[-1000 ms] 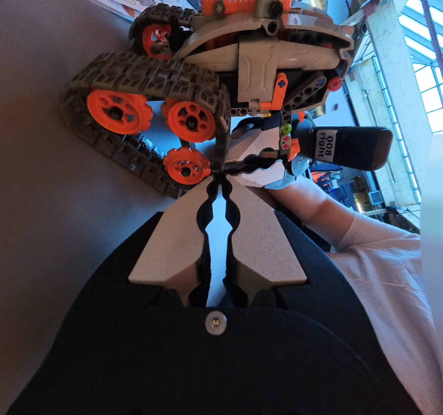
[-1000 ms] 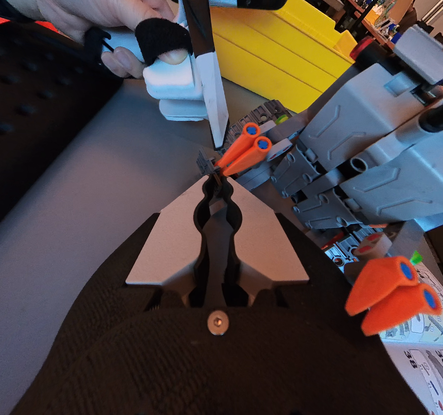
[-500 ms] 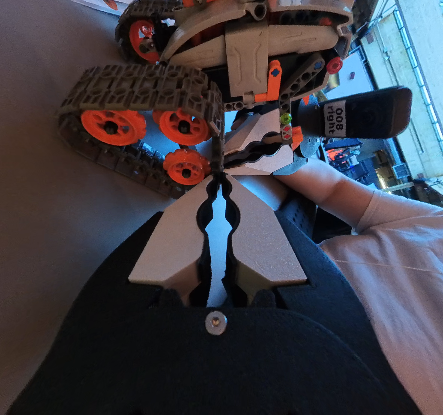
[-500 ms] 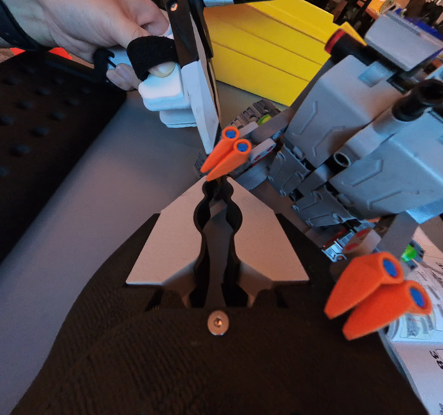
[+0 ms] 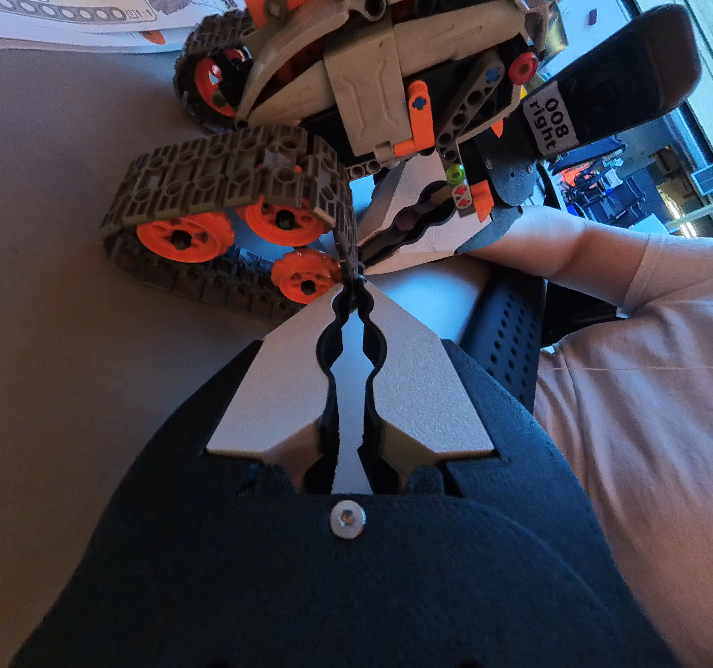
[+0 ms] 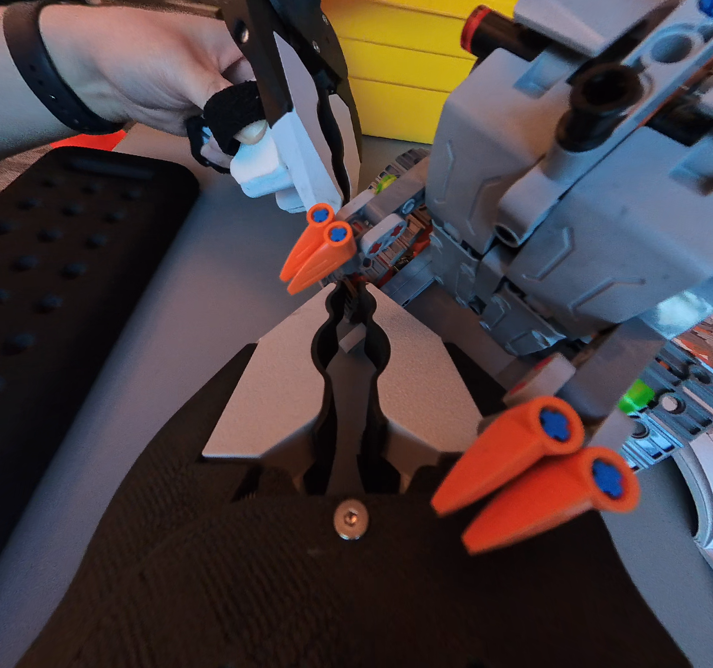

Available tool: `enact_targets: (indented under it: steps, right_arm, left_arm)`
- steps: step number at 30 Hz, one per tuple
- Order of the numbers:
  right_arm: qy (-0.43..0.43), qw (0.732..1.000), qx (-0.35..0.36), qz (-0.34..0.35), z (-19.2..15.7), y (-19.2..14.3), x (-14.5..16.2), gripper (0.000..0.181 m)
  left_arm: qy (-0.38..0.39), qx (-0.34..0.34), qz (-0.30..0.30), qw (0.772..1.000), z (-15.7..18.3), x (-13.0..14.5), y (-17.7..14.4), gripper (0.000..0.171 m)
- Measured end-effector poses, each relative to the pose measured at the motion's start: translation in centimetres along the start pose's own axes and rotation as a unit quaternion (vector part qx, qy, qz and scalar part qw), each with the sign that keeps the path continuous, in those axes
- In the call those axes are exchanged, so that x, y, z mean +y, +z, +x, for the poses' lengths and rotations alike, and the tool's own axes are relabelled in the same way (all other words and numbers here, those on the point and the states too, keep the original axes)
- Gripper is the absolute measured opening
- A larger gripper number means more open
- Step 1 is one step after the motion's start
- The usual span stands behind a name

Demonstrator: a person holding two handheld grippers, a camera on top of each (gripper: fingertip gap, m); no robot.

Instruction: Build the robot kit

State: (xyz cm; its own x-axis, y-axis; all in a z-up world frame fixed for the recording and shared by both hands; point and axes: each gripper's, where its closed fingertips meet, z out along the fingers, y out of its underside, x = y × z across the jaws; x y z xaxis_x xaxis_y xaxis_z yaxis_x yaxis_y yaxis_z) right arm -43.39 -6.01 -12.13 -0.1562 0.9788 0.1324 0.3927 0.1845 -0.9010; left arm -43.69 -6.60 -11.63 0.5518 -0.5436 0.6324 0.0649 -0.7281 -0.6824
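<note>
Plastic brick crawler (image 5: pixel 359 82) looked light, rigid, fragile; both jaws were clenched on its loose tread (image 5: pixel 231 175) end, just ahead.

The model (image 5: pixel 370 82) is bodied in grey, with orange wheels (image 5: pixel 185 236), dark grey studded tracks (image 5: pixel 231 175) and orange claws (image 6: pixel 540 468) capped in blue. A yellow bin (image 6: pixel 405 59) is seen behind it. The table (image 5: pixel 58 302) is plain grey, the grippers' fingers (image 5: pixel 420 391) pale grey, black-lined.
</note>
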Motion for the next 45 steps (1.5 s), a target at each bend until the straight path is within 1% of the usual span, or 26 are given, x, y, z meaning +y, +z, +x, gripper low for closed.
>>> enact_targets:
  steps: [3, 4, 5, 8, 11, 14, 17, 19, 21, 23, 24, 25, 26, 27, 28, 30, 31, 33, 34, 36, 38, 40, 42, 44, 45]
  right_arm:
    - [-0.003, 1.0, 0.007, 0.0, 0.1, 0.1, 0.0, 0.008]
    - [-0.004, 1.0, 0.009, -0.001, 0.2, 0.1, 0.0, 0.007]
    - [-0.005, 1.0, 0.009, 0.0, 0.2, 0.2, -0.1, 0.007]
    - [-0.005, 1.0, 0.009, 0.0, 0.2, 0.2, -0.1, 0.007]
    - [-0.006, 1.0, 0.009, 0.0, 0.2, 0.2, -0.1, 0.007]
    - [-0.007, 1.0, 0.009, 0.0, 0.2, 0.2, 0.0, 0.007]
    - [-0.008, 1.0, 0.01, 0.0, 0.2, 0.2, 0.0, 0.007]
    - [-0.008, 1.0, 0.01, 0.0, 0.2, 0.1, 0.0, 0.007]
    - [-0.01, 1.0, 0.011, 0.0, 0.2, 0.1, 0.0, 0.007]
    - [-0.013, 1.0, 0.013, 0.0, 0.2, 0.1, 0.0, 0.007]
    - [-0.014, 1.0, 0.014, 0.0, 0.2, 0.1, 0.0, 0.007]
    - [-0.015, 1.0, 0.014, 0.0, 0.2, 0.1, 0.0, 0.007]
    - [-0.015, 1.0, 0.014, 0.0, 0.2, 0.1, 0.0, 0.007]
    - [-0.015, 1.0, 0.013, 0.0, 0.2, 0.1, 0.0, 0.007]
    - [-0.015, 1.0, 0.013, 0.0, 0.2, 0.1, 0.0, 0.007]
    - [-0.019, 1.0, 0.015, -0.001, 0.2, 0.1, 0.0, 0.007]
    - [-0.02, 1.0, 0.016, -0.001, 0.2, 0.0, 0.1, 0.007]
    - [-0.022, 1.0, 0.017, -0.001, 0.2, 0.0, 0.1, 0.007]
    - [-0.022, 1.0, 0.017, -0.001, 0.2, 0.0, 0.1, 0.007]
    - [-0.022, 1.0, 0.017, -0.001, 0.2, 0.0, 0.1, 0.007]
    - [-0.022, 1.0, 0.016, -0.001, 0.2, 0.0, 0.1, 0.007]
    - [-0.022, 1.0, 0.016, -0.001, 0.2, 0.0, 0.1, 0.007]
    - [-0.021, 1.0, 0.016, -0.001, 0.2, 0.0, 0.1, 0.007]
    - [-0.021, 1.0, 0.015, -0.001, 0.2, 0.0, 0.1, 0.007]
    - [-0.021, 1.0, 0.015, -0.001, 0.3, 0.0, 0.1, 0.007]
  left_arm:
    - [-0.021, 0.023, 0.01, 0.999, 0.0, 0.1, -0.1, 0.001]
    - [-0.032, 0.029, 0.016, 0.999, -0.1, 0.1, -0.1, 0.006]
    - [-0.045, 0.03, 0.023, 0.998, -0.4, 0.1, -0.2, 0.016]
    - [-0.072, 0.047, 0.058, 0.995, -0.6, -0.3, -0.7, 0.027]
    - [-0.073, 0.048, 0.088, 0.992, -0.3, -1.1, -1.4, 0.028]
    - [-0.058, 0.019, 0.104, 0.993, 0.2, -1.4, -1.9, 0.029]
    - [-0.021, -0.028, 0.115, 0.993, 1.1, -1.6, -2.3, 0.029]
    - [0.022, -0.062, 0.132, 0.989, 1.9, -2.1, -2.8, 0.025]
    - [0.092, -0.13, 0.161, 0.974, 2.3, -3.0, -4.1, 0.028]
    - [0.168, -0.201, 0.198, 0.945, 2.9, -4.1, -5.8, 0.031]
    - [0.194, -0.228, 0.213, 0.93, 3.3, -4.5, -6.6, 0.035]
    - [0.215, -0.251, 0.221, 0.917, 3.5, -4.8, -7.1, 0.031]
    - [0.231, -0.274, 0.228, 0.905, 3.6, -4.9, -7.5, 0.032]
    - [0.241, -0.294, 0.238, 0.894, 3.5, -5.3, -7.9, 0.046]
    - [0.244, -0.299, 0.238, 0.892, 3.6, -5.4, -7.8, 0.058]
    - [0.233, -0.272, 0.214, 0.909, 3.8, -4.9, -6.6, 0.067]
    - [0.244, -0.256, 0.211, 0.911, 4.0, -4.8, -6.0, 0.074]
    - [0.278, -0.229, 0.236, 0.902, 4.6, -5.0, -5.6, 0.062]
    - [0.282, -0.211, 0.252, 0.902, 4.8, -5.0, -5.5, 0.064]
    - [0.257, -0.179, 0.256, 0.915, 4.5, -4.8, -5.1, 0.056]
    - [0.232, -0.182, 0.246, 0.923, 3.3, -4.4, -4.9, 0.035]
    - [0.208, -0.183, 0.257, 0.926, 2.7, -4.6, -5.4, 0.03]
    - [0.179, -0.187, 0.252, 0.932, 2.0, -4.5, -5.8, 0.037]
    - [0.143, -0.184, 0.218, 0.948, 0.8, -3.7, -5.4, 0.046]
    - [0.125, -0.173, 0.2, 0.956, 0.4, -3.2, -4.9, 0.046]
